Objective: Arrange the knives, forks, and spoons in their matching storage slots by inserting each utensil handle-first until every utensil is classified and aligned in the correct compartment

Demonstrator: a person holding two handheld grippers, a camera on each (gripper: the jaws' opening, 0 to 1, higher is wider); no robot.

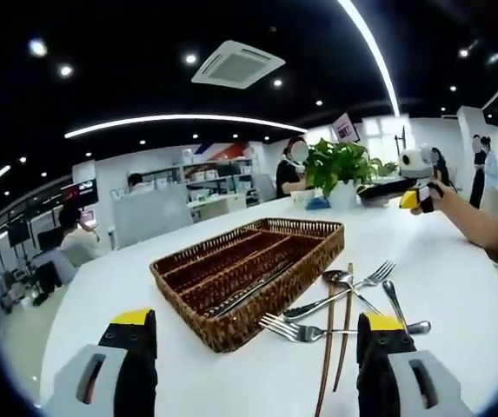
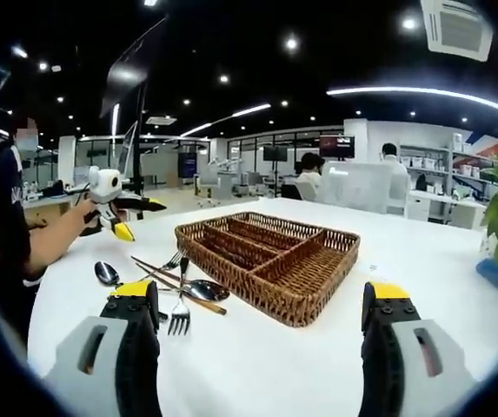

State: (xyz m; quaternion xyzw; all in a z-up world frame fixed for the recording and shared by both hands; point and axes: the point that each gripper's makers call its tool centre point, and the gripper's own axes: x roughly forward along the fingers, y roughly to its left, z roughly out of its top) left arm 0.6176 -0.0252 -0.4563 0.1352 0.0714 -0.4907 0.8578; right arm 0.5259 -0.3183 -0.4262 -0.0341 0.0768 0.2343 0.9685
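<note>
On the white bench (image 1: 457, 295) a wicker tray (image 1: 249, 276) sits with forks (image 1: 296, 328) and spoons (image 1: 340, 278) loose beside it. Left gripper (image 1: 257, 347) and right gripper (image 2: 262, 326) hover wide open, holding nothing.

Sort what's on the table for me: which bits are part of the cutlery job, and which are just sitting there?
For the job: wicker tray, forks, spoons, one utensil already in a slot.
Just lying about: wooden chopsticks, potted plant.
</note>
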